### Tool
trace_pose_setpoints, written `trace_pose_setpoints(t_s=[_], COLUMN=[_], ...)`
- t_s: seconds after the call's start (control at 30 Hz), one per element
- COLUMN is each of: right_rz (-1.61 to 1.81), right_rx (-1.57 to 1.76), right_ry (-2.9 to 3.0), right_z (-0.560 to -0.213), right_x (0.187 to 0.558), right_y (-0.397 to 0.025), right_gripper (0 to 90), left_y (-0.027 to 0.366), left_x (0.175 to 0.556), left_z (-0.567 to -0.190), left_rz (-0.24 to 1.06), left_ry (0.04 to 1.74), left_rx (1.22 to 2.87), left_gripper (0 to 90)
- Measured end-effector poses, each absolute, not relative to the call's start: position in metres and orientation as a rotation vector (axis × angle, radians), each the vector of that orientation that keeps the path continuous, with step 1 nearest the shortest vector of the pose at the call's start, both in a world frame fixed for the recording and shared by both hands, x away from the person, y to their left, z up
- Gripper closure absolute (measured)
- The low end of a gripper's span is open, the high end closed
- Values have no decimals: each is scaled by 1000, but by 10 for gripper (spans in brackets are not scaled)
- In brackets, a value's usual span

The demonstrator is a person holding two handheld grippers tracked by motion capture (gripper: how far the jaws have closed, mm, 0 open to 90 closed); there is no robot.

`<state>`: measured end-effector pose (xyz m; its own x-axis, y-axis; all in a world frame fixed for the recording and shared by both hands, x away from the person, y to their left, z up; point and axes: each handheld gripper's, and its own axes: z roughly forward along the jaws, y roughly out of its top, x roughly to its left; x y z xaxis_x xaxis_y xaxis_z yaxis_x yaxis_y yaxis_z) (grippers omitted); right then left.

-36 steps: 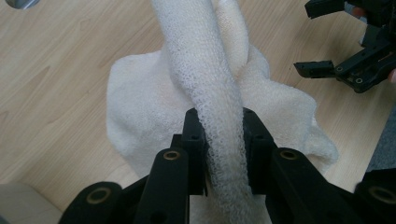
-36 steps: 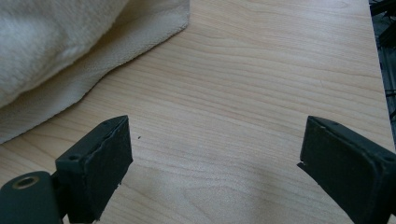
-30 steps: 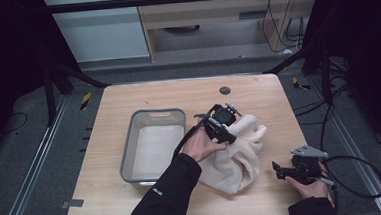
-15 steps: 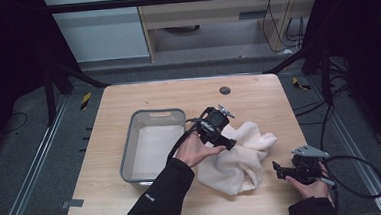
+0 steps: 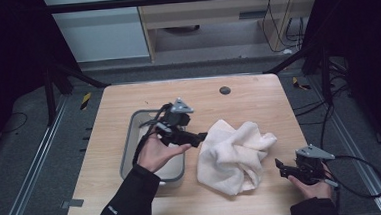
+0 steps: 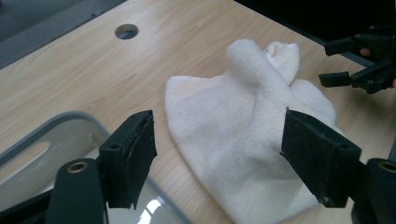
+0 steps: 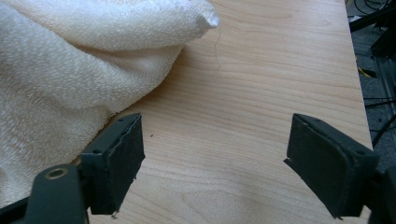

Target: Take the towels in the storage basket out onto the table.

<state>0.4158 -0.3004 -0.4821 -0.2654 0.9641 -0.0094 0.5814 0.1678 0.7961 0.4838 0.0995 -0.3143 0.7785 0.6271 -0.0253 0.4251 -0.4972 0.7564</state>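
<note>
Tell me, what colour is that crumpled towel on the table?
Cream-white all over, no pattern; the towel shows best in the left gripper view.

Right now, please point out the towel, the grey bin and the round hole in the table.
towel [image 5: 234, 155], high view, middle of the crumpled cloth.
grey bin [image 5: 126, 154], high view, its left rim.
round hole [image 6: 126, 31], left gripper view, the hole's centre.
</note>
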Motion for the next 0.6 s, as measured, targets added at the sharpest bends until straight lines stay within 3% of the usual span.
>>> trace_pose_setpoints(t_s=[0.6], right_rz=[943], right_rx=[1440], right_ry=[1931], right_z=[-483], right_x=[414], right_y=[-298], right_gripper=[234], left_y=[220], left_x=[461], left_z=[-338], left_rz=[443], left_ry=[993], left_rx=[1932], left_gripper=[241])
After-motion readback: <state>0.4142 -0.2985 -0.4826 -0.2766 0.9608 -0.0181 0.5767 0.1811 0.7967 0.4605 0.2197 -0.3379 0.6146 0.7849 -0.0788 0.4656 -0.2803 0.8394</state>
